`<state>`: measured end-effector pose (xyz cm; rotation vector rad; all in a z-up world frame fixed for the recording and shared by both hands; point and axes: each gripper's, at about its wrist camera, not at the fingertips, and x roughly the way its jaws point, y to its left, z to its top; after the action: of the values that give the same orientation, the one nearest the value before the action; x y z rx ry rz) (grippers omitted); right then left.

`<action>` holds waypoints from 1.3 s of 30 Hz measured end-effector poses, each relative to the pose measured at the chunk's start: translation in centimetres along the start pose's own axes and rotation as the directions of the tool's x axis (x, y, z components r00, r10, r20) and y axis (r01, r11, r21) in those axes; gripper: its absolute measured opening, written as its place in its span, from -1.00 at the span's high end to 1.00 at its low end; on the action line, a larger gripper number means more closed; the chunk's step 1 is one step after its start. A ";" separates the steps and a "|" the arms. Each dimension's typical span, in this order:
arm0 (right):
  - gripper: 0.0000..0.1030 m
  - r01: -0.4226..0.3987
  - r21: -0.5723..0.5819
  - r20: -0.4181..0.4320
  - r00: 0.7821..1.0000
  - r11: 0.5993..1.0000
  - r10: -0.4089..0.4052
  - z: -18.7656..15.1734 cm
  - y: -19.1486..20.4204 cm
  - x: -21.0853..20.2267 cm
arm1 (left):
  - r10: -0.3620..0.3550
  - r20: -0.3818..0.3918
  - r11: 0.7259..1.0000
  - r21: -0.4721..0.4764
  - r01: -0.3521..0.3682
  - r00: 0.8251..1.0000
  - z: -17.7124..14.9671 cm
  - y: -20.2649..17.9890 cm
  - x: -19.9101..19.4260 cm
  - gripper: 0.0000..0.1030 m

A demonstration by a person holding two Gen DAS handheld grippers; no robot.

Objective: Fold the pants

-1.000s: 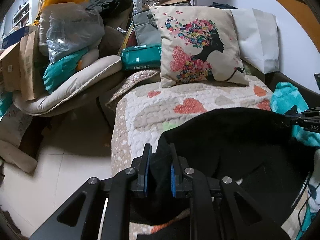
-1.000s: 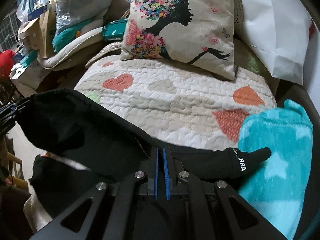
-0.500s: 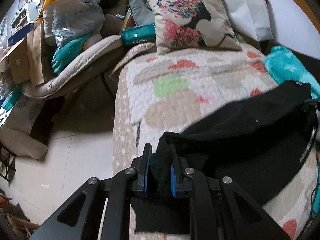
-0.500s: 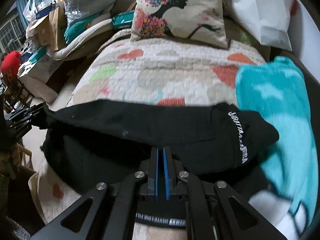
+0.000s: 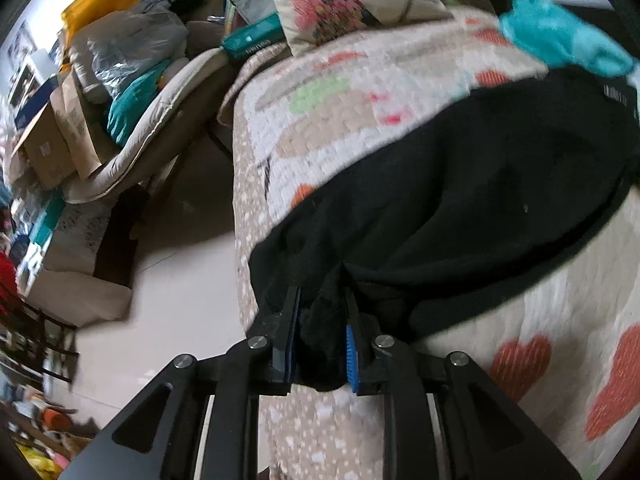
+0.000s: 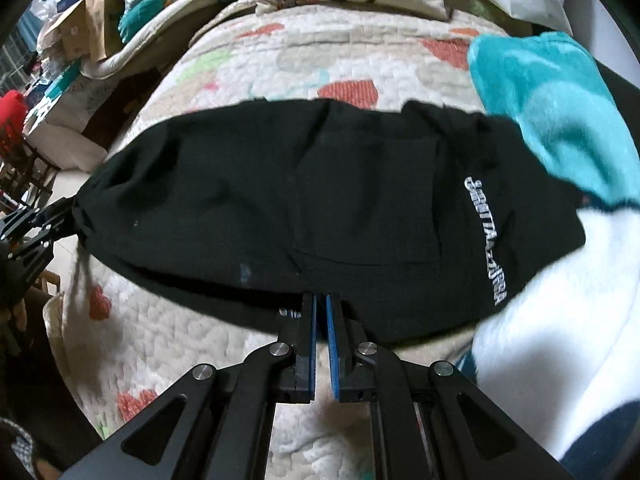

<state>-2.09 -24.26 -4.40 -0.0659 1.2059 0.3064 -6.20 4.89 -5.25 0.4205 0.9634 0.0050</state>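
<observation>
The black pants lie folded in a wide band across the heart-patterned quilt, with white lettering near their right end. My right gripper is shut on the near hem of the pants, pointing steeply down. My left gripper has a bunched end of the pants between its blue pads, and its jaws are opening. The cloth still fills the gap. In the right wrist view the left gripper shows at the pants' left tip, by the bed's edge.
A teal blanket overlaps the pants' far right corner, and a white fluffy cover lies below it. A flower-print pillow leans at the head of the bed. Left of the bed are pale floor and piled bags and boxes.
Both grippers came down and toward me with the pants. The cloth, held up a second ago, now lies spread on the quilt. The left jaws stand slightly wider.
</observation>
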 end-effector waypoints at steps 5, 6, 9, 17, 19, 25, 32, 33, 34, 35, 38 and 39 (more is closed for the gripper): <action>0.81 0.014 0.009 -0.032 0.999 1.000 -0.013 -0.4 0.0 0.2 | 0.055 0.001 0.998 0.039 -0.055 0.998 -0.8 -0.6 -0.8 0.31; 0.79 0.011 0.022 -0.049 0.999 1.000 -0.010 -0.7 -0.2 0.4 | 0.043 0.005 0.999 0.010 -0.043 0.999 -0.8 0.1 -1.1 0.21; 0.70 0.006 0.056 -0.066 0.998 0.998 -0.003 -1.1 -0.7 0.4 | -0.037 0.025 0.991 -0.130 0.040 0.999 -1.0 2.9 -2.5 0.02; 0.14 -0.039 0.089 0.068 0.997 0.995 0.033 -0.9 -1.3 -4.2 | -0.086 0.114 0.921 -0.370 0.123 0.990 -0.4 8.5 -5.3 -0.05; 0.10 -0.025 0.086 0.096 0.995 0.996 0.016 -0.3 -1.3 -5.4 | -0.065 0.132 0.902 -0.416 0.115 0.989 0.3 9.7 -5.5 -0.06; 0.08 -0.005 -0.024 0.133 0.991 1.000 0.008 3.0 1.8 -6.1 | -0.086 0.158 0.756 -0.633 0.168 0.984 0.5 13.5 -4.1 -0.09; 0.09 -0.138 -0.462 0.100 0.973 0.876 0.206 6.5 15.3 -2.1 | -0.033 0.073 0.613 -0.786 0.078 0.997 -3.0 16.2 -1.4 -0.09; 0.09 -0.164 -0.501 0.075 0.970 0.850 0.231 6.7 17.3 -1.1 | -0.012 0.069 0.592 -0.803 0.063 0.998 -3.4 16.8 -1.5 -0.09; 0.09 -0.185 -0.542 0.049 0.967 0.820 0.250 7.3 19.7 0.2 | 0.021 0.060 0.576 -0.816 0.037 0.998 -3.7 17.4 -1.7 -0.09; 0.09 -0.197 -0.570 0.032 0.965 0.798 0.262 7.8 21.7 1.2 | 0.038 0.055 0.566 -0.824 0.024 0.998 -3.9 17.7 -1.7 -0.09; 0.09 -0.230 -0.614 -0.017 0.960 0.755 0.278 9.2 26.1 4.4 | 0.041 0.063 0.523 -0.852 0.032 0.997 -4.6 18.7 -1.6 -0.09; 0.09 -0.238 -0.615 -0.037 0.961 0.752 0.274 9.8 27.0 5.5 | 0.028 0.061 0.513 -0.857 0.039 0.998 -4.8 18.9 -1.4 -0.09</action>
<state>1.29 4.78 -2.95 -0.4622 1.0143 0.9400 -7.37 23.67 0.10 -0.5311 0.7752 0.4595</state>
